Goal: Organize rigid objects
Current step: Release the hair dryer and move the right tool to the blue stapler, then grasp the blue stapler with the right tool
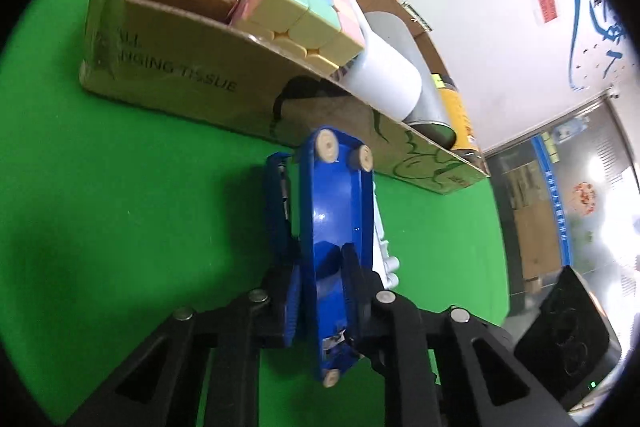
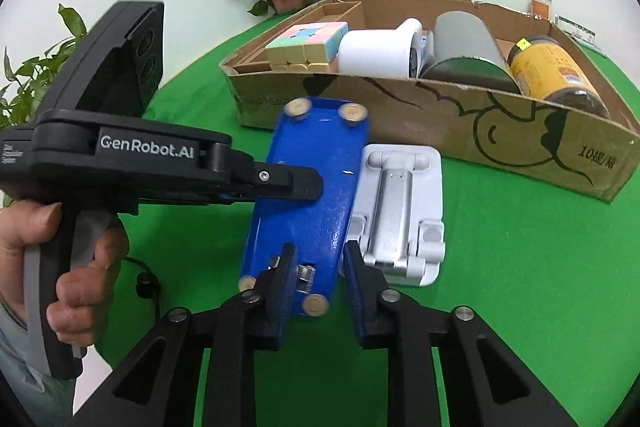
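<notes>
Left wrist view: left gripper [image 1: 320, 291] clamped on one blue board [image 1: 334, 211] beside one cardboard box [image 1: 180, 67]. Right wrist view: right gripper [image 2: 320, 263] clamped on the board's near end; four round feet, one white stand [image 2: 400, 211] alongside on the green table [image 2: 520, 267]

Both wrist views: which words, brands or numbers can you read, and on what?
"GenRobot.AI": side of the left gripper.
"10提/箱": front wall of the cardboard box.
"...NGING TISSUE", partly cut off: cardboard box wall, left wrist view.
Yellow jar label and red wall sign: too small or blurred to read.
</notes>
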Demonstrator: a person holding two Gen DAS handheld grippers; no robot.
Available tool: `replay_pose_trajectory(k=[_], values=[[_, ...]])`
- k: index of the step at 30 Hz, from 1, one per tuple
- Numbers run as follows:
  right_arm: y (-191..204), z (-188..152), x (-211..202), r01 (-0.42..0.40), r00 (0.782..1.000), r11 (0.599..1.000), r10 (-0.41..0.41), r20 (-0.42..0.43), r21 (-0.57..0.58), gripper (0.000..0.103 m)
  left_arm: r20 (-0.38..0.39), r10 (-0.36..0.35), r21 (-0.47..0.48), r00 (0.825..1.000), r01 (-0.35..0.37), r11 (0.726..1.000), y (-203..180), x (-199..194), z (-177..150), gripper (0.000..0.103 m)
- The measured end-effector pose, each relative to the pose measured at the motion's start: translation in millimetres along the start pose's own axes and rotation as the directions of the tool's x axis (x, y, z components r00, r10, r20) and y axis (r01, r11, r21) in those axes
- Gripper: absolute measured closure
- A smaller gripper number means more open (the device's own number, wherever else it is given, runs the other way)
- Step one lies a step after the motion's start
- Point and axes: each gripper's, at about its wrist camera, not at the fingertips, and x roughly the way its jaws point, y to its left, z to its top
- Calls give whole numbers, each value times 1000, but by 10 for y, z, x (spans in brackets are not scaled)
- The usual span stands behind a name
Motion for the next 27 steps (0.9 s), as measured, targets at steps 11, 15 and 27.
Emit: replay_pose_trajectory(k=[11,15,27], values=[[116,64,165,-71,996,997,73,-59,39,55,79,81,-112,994,-71,991,466,-269,-251,89],[217,91,297,-102,991,994,106,-76,45,75,46,121,-116,992,-115,987,539,-188,-366,100],[527,25,250,104,994,970,-106,3,-219,89,192,73,-112,979,-52,992,253,-447,-304,20]])
